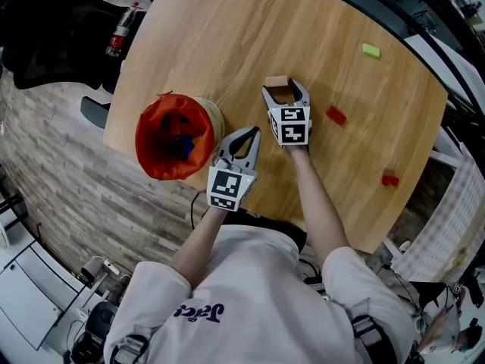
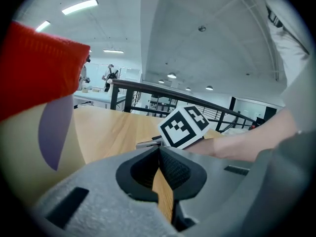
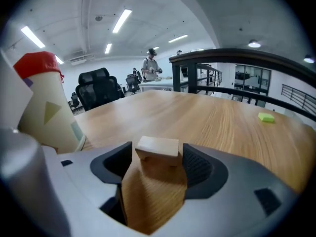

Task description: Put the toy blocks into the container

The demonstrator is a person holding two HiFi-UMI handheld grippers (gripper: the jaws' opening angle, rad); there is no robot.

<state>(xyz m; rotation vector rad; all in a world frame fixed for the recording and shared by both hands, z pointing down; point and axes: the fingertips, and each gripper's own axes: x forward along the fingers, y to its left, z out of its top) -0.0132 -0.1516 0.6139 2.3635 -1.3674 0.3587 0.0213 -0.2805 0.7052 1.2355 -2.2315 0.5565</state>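
Observation:
A pale wooden block lies on the round wooden table. My right gripper stands open around it, one jaw on each side, and the pads do not press on it. The beige container, lined in red, stands at the table's left edge with blocks inside. Just right of it, my left gripper is shut on nothing. Two red blocks and a green block lie to the right.
The table's near edge runs just behind both grippers. Off the table at the far left sit a black bag and a bottle. A black railing borders the far side.

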